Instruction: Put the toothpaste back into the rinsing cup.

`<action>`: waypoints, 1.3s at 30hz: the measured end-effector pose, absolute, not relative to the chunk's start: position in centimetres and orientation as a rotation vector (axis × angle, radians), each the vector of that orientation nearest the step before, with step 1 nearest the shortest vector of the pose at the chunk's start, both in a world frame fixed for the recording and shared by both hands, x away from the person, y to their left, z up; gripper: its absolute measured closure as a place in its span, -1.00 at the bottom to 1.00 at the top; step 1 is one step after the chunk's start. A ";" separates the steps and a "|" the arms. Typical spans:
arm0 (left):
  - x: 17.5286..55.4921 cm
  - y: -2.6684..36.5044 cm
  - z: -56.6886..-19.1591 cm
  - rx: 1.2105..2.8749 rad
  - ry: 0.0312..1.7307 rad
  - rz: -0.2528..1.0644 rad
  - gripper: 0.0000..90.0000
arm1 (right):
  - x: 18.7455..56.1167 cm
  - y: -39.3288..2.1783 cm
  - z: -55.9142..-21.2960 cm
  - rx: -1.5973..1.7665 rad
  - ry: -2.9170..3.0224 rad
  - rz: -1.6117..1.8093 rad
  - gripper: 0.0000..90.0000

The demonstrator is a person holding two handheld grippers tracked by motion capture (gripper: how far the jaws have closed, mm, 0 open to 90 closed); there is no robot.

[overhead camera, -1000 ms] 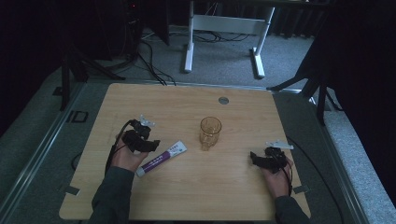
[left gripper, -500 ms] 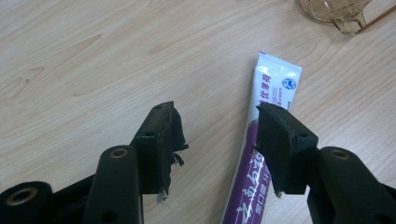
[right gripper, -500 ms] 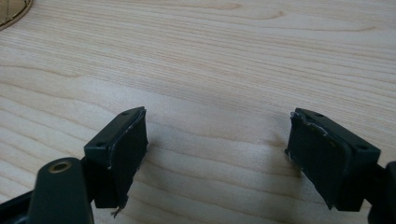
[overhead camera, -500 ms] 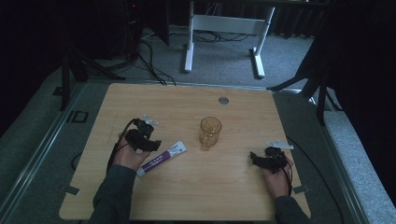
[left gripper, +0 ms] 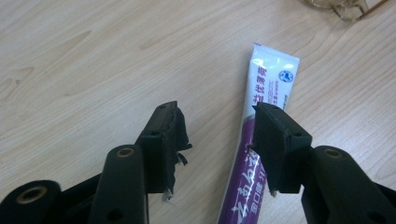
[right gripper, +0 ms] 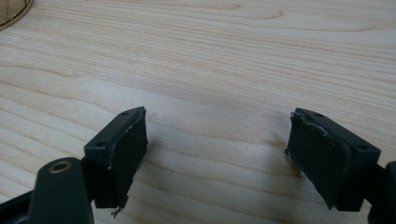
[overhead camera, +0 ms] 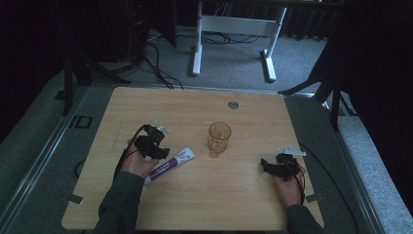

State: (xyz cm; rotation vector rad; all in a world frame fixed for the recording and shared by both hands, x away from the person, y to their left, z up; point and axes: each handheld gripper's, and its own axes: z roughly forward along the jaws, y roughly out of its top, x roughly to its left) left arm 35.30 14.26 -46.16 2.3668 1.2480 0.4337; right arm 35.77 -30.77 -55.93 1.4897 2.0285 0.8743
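Note:
A white and purple toothpaste tube (overhead camera: pixel 171 162) lies on the wooden table (overhead camera: pixel 204 204), left of centre. My left gripper (overhead camera: pixel 159 151) is down over its capped end. In the left gripper view the tube (left gripper: pixel 268 88) runs under the right-hand jaw, and the left pad stands apart from it over bare wood. The left gripper (left gripper: pixel 217 128) is open and its jaws have just been closing, with the tube partly between them. An amber glass cup (overhead camera: pixel 219 138) stands upright at the table's middle. My right gripper (overhead camera: pixel 267 165) rests open near the right edge, jaws (right gripper: pixel 217 140) wide over bare wood.
A round grey grommet (overhead camera: pixel 233 105) sits in the table's far edge. Behind the table, a white desk frame (overhead camera: pixel 234 27) and cables are on the grey floor. The cup's base (left gripper: pixel 345 5) shows just beyond the tube's flat end.
My left gripper has edged slightly right, onto the tube's near end. The right gripper, the tube and the cup have not moved.

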 end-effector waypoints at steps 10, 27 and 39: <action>35.5 13.6 -46.7 2.435 1.239 0.406 0.21 | 35.8 -30.8 -55.9 1.489 2.029 0.874 -0.56; 35.4 12.1 -47.7 2.548 1.143 0.344 0.22 | 35.8 -30.8 -55.9 1.488 2.029 0.874 -0.56; 36.1 11.5 -48.6 2.633 1.144 0.262 0.25 | 35.8 -30.8 -55.9 1.487 2.029 0.874 -0.56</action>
